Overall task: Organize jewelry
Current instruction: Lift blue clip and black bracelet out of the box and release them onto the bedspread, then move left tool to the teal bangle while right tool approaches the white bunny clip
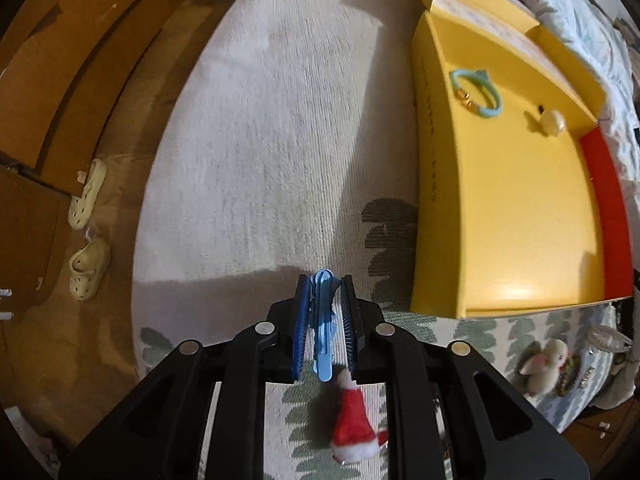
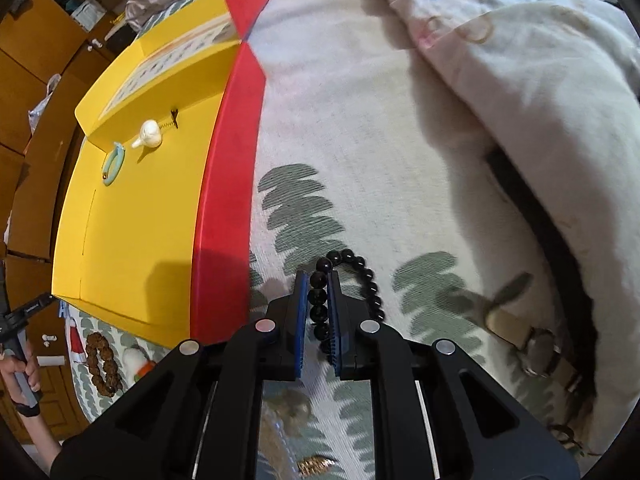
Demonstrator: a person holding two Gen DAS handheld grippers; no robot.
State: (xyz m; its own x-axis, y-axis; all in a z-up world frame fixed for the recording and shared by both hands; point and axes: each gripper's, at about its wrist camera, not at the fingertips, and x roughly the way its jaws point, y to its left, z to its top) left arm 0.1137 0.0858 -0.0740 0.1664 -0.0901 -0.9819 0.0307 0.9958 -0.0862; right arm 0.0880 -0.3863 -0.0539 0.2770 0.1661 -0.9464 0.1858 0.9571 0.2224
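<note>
The left gripper [image 1: 324, 304] pinched a blue plastic hair clip [image 1: 323, 320]; the right gripper [image 2: 318, 304] clamped a black bead bracelet [image 2: 352, 280], whose free loop might snag the yellow cardboard box's [image 2: 140, 220] red wall [image 2: 228, 184]

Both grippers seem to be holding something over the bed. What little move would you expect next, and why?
Probably the right gripper swings left over the red edge of the yellow box and lowers the black bead bracelet it clamps. The box already holds a teal bracelet and a white charm, with bare floor nearby. The left gripper, shut on a blue hair clip, could follow.
</note>
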